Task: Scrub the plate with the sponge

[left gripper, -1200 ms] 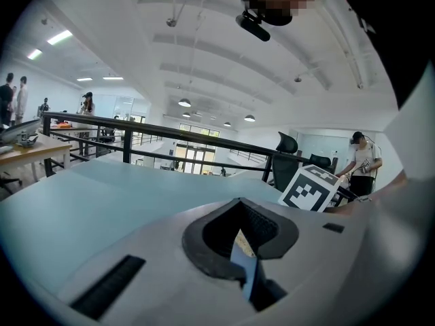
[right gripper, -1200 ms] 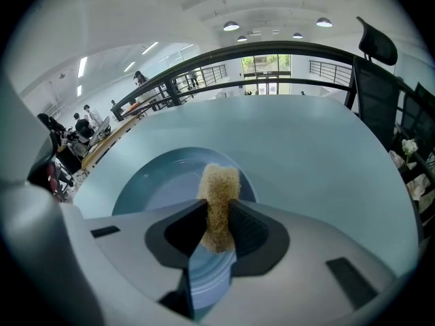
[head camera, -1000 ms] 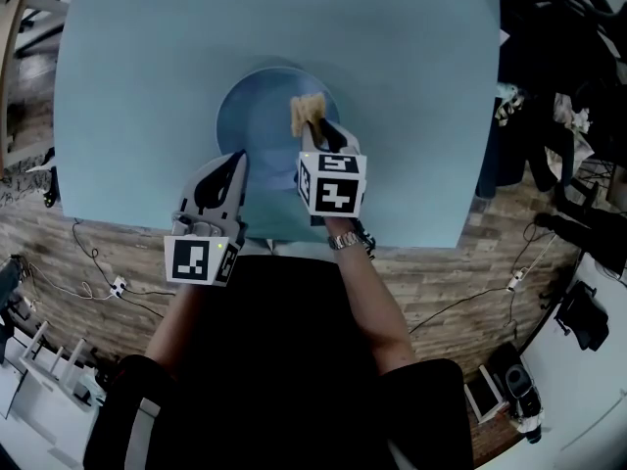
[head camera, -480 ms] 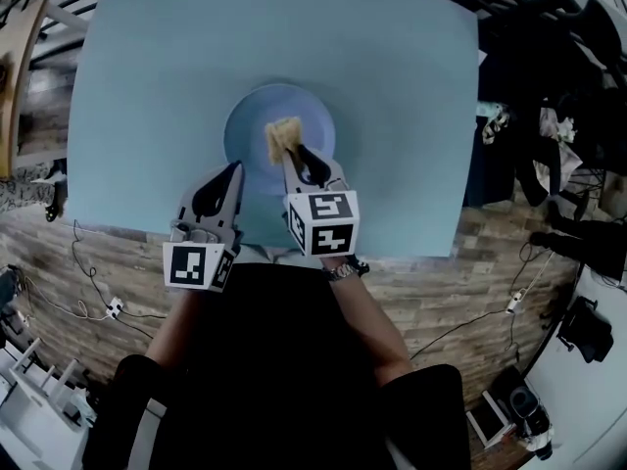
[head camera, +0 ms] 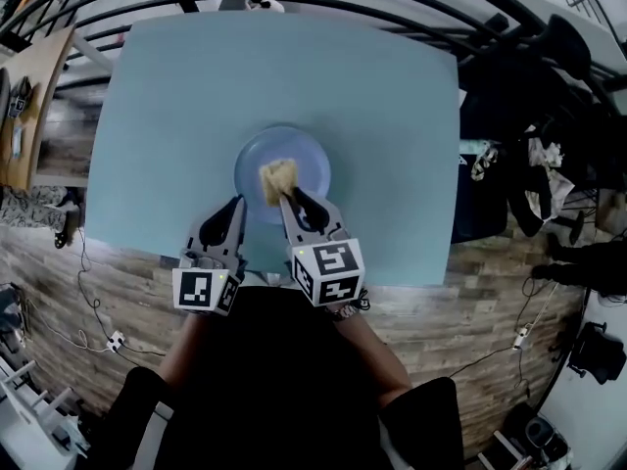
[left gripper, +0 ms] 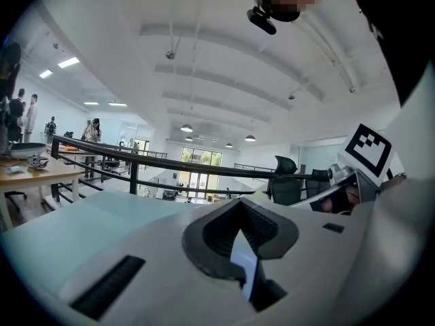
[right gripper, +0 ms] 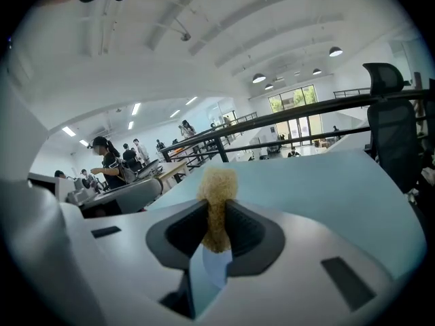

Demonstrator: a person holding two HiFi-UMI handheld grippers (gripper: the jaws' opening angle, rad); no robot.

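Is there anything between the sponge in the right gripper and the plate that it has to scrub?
Nothing visible. The right gripper holds the sponge over the middle of the bare plate. The left gripper is by the plate's near left rim, not under the sponge.

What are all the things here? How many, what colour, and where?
table: one, light blue, middle of the head view
plate: one, blue, on the table's near half
sponge: one, yellowish, over the plate, pinched in the right gripper
railing: one, black, beyond the table
office chair: one, black, right side of the right gripper view
floor: one, brown planks, around the table
left gripper: one, white and black, jaws together, tip by the plate's near-left rim
right gripper: one, white and black, jaws shut on the sponge
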